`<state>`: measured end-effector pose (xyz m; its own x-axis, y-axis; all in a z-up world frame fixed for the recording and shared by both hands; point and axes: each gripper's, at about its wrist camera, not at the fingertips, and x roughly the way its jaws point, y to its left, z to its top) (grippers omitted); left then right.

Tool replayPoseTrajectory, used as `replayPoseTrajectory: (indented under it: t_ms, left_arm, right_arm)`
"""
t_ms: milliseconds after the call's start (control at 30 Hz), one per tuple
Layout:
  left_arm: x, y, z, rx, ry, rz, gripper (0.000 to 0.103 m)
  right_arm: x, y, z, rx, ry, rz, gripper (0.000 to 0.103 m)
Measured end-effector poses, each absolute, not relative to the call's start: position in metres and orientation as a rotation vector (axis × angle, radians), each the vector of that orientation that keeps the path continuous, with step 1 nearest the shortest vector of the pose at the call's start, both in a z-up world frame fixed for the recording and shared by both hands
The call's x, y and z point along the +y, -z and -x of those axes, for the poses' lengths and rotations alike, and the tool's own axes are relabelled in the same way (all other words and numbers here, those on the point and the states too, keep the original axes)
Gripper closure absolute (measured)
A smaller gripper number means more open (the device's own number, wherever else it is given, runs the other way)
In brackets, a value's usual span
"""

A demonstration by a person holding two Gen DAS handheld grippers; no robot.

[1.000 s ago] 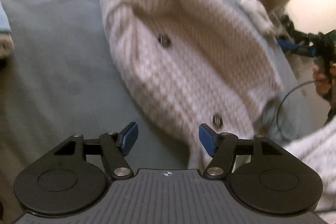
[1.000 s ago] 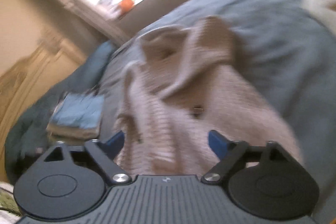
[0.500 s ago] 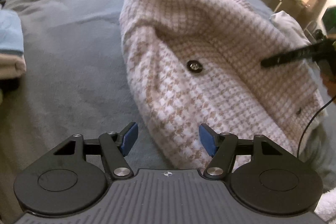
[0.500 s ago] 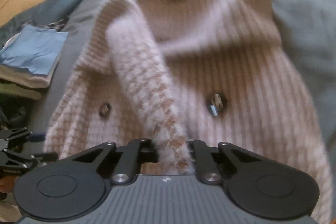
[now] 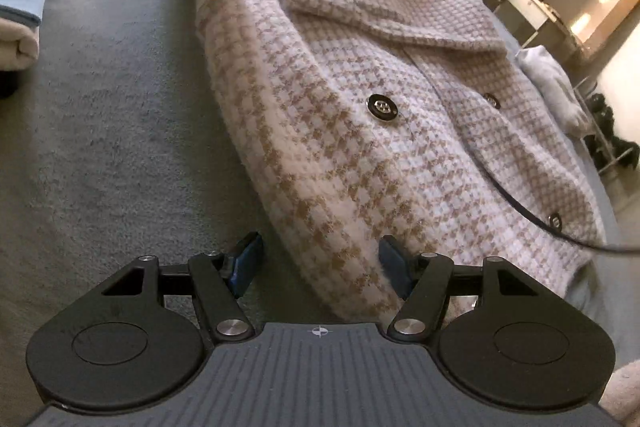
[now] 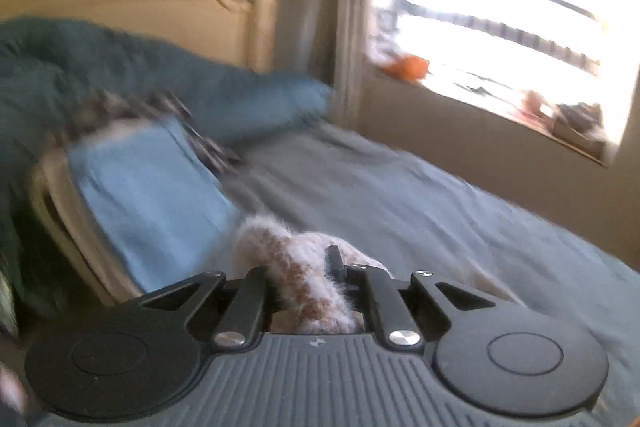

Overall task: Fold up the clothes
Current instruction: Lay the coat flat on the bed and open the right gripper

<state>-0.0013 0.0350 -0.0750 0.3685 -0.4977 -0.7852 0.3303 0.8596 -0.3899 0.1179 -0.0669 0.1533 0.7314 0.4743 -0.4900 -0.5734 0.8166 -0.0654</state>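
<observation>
While the houndstooth coat (image 5: 360, 99) lies spread on the grey bed (image 5: 112, 115), the left gripper (image 5: 320, 261) hangs half open over its near hem, gripping nothing; the right gripper (image 6: 304, 291) has just clamped onto a fuzzy fold of coat, beside the bed's folded blue stack (image 6: 152, 195).

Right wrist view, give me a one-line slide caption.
Right gripper shut on a fold of houndstooth coat, above the grey bed.

Fuzzy woven wool coat (image 5: 360, 131) w/ glossy metal buttons (image 5: 382, 105); matt napped bedspread (image 5: 112, 131).
</observation>
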Motion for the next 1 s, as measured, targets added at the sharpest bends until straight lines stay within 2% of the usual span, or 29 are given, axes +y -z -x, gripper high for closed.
replayPoseTrajectory:
  t_ms: [67,200,233,267,300,333,400,467,600,667,767,867,1000]
  left_arm:
    - [0.038,0.076,0.0,1.068,0.538,0.196,0.039]
    - [0.041,0.08,-0.004,1.07,0.545,0.229,0.039]
    - [0.042,0.081,-0.005,1.071,0.548,0.236,0.039]
    - [0.043,0.082,-0.006,1.069,0.551,0.24,0.039]
    - [0.042,0.083,-0.006,1.067,0.553,0.241,0.039]
    - [0.042,0.083,-0.006,1.064,0.555,0.242,0.039]
    - [0.042,0.084,-0.007,1.06,0.559,0.244,0.039]
    - [0.043,0.084,-0.008,1.058,0.564,0.252,0.039]
    - [0.046,0.086,-0.013,1.061,0.569,0.281,0.039]
    - [0.046,0.086,-0.016,1.062,0.567,0.287,0.039]
    - [0.045,0.085,-0.019,1.06,0.563,0.286,0.039]
    - [0.045,0.084,-0.022,1.057,0.551,0.285,0.039]
    - [0.046,0.081,-0.026,1.047,0.523,0.277,0.039]
  right_arm:
    - [-0.035,-0.164,-0.137,0.457,-0.638,0.193,0.094]
    - [0.026,-0.141,-0.185,0.619,-0.703,0.129,0.093]
    - [0.04,-0.126,-0.196,0.704,-0.709,0.144,0.087]
    - [0.053,-0.111,-0.208,0.793,-0.716,0.162,0.076]
    - [0.064,-0.094,-0.219,0.904,-0.72,0.183,0.055]
    - [0.074,-0.075,-0.23,1.018,-0.722,0.205,0.047]
    - [0.077,-0.062,-0.232,1.054,-0.709,0.236,0.046]
    - [0.075,-0.057,-0.233,1.058,-0.714,0.247,0.036]
    - [0.042,-0.078,-0.236,1.067,-0.785,0.087,0.02]
    - [0.018,-0.087,-0.241,1.114,-0.838,-0.052,0.0]
    - [-0.021,-0.108,-0.238,1.122,-0.885,-0.204,0.0]
    - [-0.08,-0.13,-0.226,1.015,-0.838,-0.28,0.0]
    - [-0.151,-0.123,-0.21,0.938,-0.693,-0.309,0.0]
